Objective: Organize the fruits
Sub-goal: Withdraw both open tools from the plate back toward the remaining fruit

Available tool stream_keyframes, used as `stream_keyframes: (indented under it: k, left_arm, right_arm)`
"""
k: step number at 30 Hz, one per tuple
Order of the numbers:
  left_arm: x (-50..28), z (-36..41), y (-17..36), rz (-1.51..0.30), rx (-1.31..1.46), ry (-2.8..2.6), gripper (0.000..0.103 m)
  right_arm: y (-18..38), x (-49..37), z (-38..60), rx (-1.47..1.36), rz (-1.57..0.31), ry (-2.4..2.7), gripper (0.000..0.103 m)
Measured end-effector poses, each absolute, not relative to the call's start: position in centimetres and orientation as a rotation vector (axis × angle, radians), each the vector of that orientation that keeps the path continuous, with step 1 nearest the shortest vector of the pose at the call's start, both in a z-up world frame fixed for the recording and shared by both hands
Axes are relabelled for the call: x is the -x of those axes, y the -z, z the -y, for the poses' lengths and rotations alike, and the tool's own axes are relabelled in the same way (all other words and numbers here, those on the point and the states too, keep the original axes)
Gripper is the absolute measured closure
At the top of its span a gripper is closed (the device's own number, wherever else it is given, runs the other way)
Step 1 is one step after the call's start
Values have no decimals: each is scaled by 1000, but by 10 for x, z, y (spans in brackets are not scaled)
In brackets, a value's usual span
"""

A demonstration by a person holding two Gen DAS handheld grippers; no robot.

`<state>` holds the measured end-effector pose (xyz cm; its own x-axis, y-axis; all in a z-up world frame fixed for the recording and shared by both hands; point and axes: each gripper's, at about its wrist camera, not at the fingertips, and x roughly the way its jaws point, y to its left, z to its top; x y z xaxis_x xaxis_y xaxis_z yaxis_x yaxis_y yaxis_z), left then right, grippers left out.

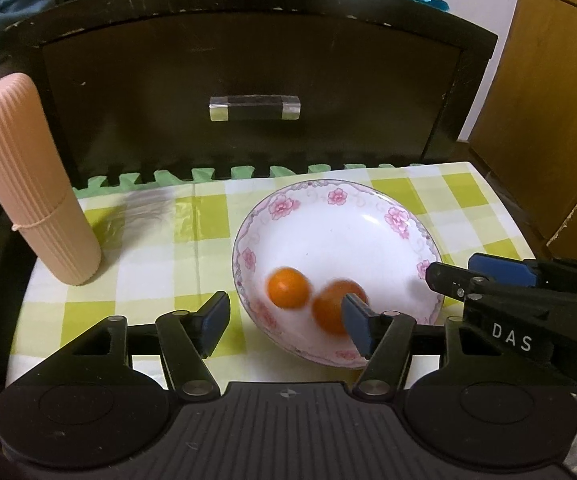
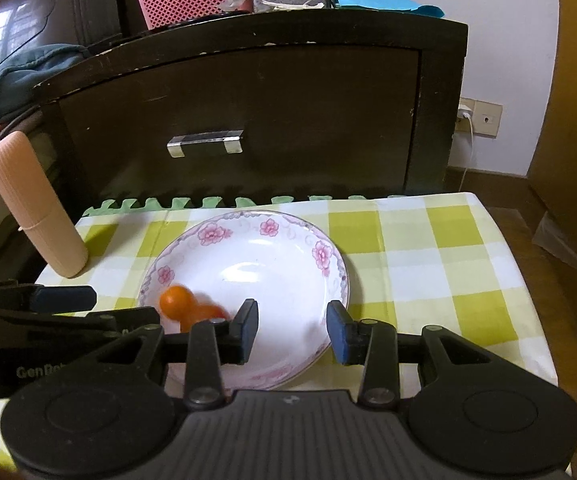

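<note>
Here both tongs gape, holding nothing: the left gripper (image 1: 284, 320) hangs over the bowl's (image 1: 368, 216) near rim, the right gripper (image 2: 292, 330) beside it. Two oranges (image 1: 288, 287) lie blurred inside. Placing looks done; next, seemingly, both tongs lift clear.

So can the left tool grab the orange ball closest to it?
Probably yes. The left tool is open just above the bowl, and the nearer orange fruit sits uncovered right by one finger.
</note>
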<state>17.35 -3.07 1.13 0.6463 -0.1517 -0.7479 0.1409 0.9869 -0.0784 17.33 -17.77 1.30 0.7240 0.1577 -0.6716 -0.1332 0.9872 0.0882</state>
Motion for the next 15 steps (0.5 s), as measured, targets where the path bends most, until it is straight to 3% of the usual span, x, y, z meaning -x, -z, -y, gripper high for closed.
stream_keyframes:
  k: [15]
  left_arm:
    - [-151, 19, -14, -860, 11, 163, 32]
  right_arm:
    - [-13, -144, 165, -41, -755, -189, 66]
